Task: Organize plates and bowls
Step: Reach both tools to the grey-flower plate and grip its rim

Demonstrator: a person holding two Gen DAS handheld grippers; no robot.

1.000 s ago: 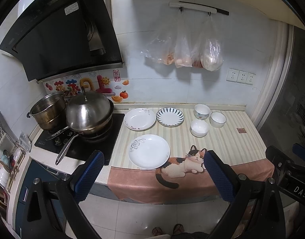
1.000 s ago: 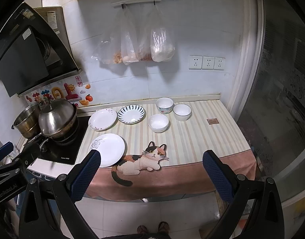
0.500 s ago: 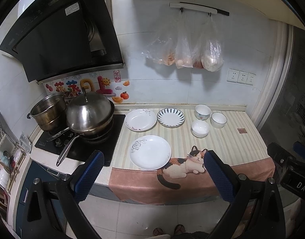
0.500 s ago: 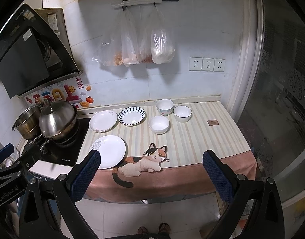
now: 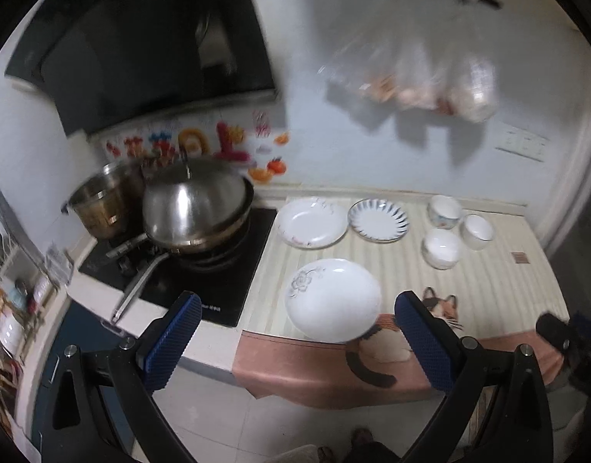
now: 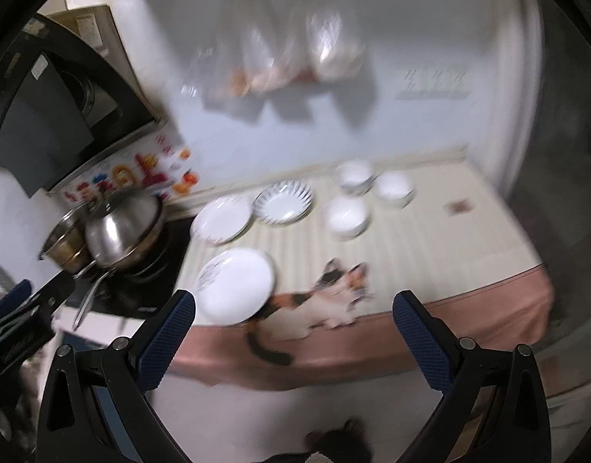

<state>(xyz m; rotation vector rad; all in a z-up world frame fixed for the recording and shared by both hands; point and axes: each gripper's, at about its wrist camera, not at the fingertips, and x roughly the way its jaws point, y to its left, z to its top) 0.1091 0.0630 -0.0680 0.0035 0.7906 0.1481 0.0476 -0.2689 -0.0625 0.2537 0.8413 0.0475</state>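
My left gripper hangs wide open and empty, and the flowered plate lies at twelve o'clock just beyond its fingertips on the counter's front edge, nearer than my equally open right gripper.

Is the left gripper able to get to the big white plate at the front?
Probably yes. The left gripper is open and holds nothing, and the big white plate lies alone near the counter's front edge with nothing on it or in front.

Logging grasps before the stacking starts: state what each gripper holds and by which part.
Nothing is held. The left gripper and right gripper are both open and empty, short of the counter; the plates and bowls lie untouched.
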